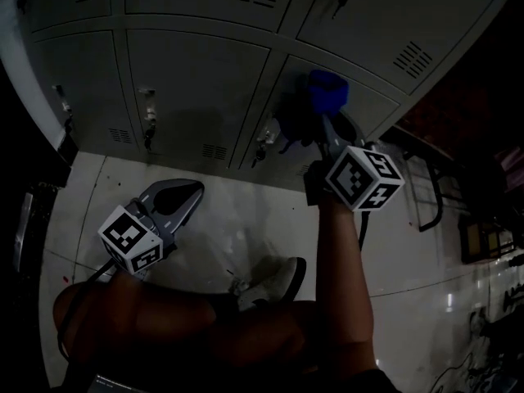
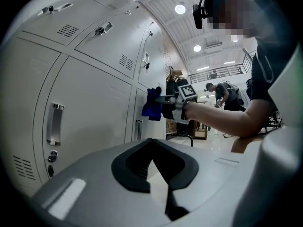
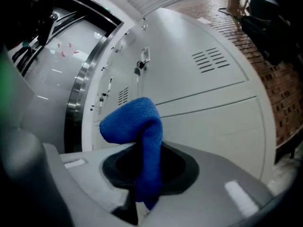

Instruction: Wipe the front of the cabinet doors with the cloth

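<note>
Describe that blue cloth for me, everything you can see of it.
The blue cloth looks soft and fuzzy, like microfibre. It is pinched between the jaws of the right gripper. Its upper part is bunched and flops over to one side. It is held up close to a pale grey cabinet door; whether it touches the door cannot be told.

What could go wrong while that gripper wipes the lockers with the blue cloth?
The right gripper pinches only a fold of the blue cloth, so rubbing the cabinet door might tug it loose. The floppy end could also snag on the keys hanging in a nearby lock.
</note>
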A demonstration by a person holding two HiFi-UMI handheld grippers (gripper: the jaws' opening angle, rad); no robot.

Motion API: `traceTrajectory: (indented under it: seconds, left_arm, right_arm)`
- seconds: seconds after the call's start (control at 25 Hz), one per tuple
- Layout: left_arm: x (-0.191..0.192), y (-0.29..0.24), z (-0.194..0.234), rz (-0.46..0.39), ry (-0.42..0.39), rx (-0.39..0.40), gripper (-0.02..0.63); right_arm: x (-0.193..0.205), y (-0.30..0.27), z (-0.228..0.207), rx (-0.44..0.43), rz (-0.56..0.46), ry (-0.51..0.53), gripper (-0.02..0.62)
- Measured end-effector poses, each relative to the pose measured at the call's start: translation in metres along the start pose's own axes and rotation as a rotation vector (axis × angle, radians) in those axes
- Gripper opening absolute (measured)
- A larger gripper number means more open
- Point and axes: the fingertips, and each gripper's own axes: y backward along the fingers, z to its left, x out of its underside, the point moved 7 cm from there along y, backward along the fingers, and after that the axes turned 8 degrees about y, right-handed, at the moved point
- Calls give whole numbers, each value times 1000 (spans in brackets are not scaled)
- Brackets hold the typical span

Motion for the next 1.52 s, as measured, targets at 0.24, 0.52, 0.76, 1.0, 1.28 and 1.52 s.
traceTrajectory:
  seconds: [0.24, 0.52, 0.76, 1.0, 1.28, 1.52]
  left_arm:
    - [-1, 1, -2, -6, 4, 9, 6]
    - [1, 1, -2, -4, 5, 9, 6]
    - [-2, 2, 0, -3, -8, 2, 6]
    - [-1, 2, -1, -4, -10, 5, 6]
    - [0, 2, -4, 7, -26, 5, 6]
    - [1, 1, -4, 10, -29, 6, 6]
  right_arm:
    - [49, -37, 42, -119, 99, 50, 69]
    - [60, -45, 20, -46, 81, -52, 69]
    - [63, -35, 7, 11, 94, -14, 69]
    - [72, 1, -41, 112, 110, -69, 69]
    - [65, 38, -89, 248, 107, -65, 69]
    - [63, 72, -134, 367, 73, -108, 69]
